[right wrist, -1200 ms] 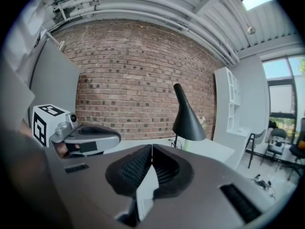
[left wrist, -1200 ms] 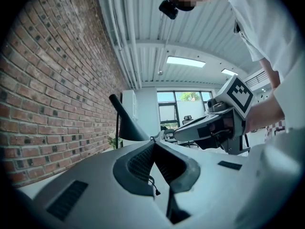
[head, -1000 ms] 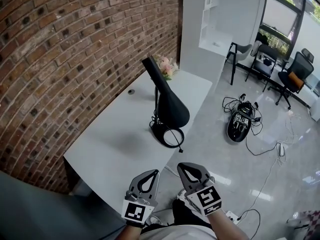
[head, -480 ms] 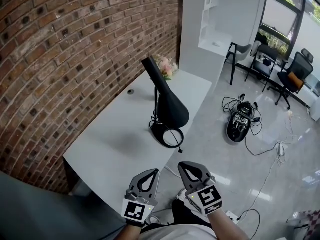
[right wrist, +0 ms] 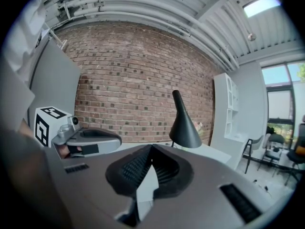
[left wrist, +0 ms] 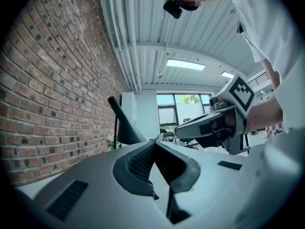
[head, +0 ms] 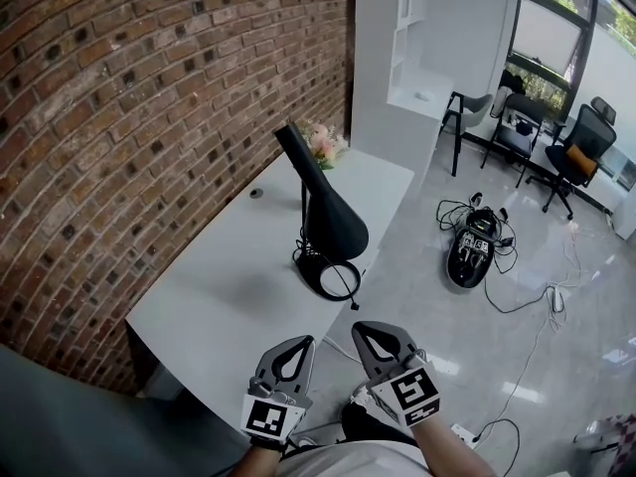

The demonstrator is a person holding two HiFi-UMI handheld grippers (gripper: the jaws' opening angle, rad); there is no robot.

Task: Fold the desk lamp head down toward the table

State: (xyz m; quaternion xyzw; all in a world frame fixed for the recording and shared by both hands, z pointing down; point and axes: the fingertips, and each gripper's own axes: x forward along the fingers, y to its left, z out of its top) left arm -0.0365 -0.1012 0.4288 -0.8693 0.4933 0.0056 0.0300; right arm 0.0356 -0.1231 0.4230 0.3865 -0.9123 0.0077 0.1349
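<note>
Head view barely shifts: the black cone-headed desk lamp (head: 333, 227) stands unchanged on the white tabletop (head: 224, 271), with left claw (head: 298, 346) and right claw (head: 366, 331) pinched together empty, well apart from it.

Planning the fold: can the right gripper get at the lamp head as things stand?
Probably yes, after moving forward. Nothing stands between the right gripper and the lamp head; the table before it is bare. Its jaws are together and would need to open.

Bare tabletop (head: 224, 271) lies between the desk lamp (head: 333, 229) and the brick wall (head: 119, 117); flowers (head: 323, 145) stand beyond.
</note>
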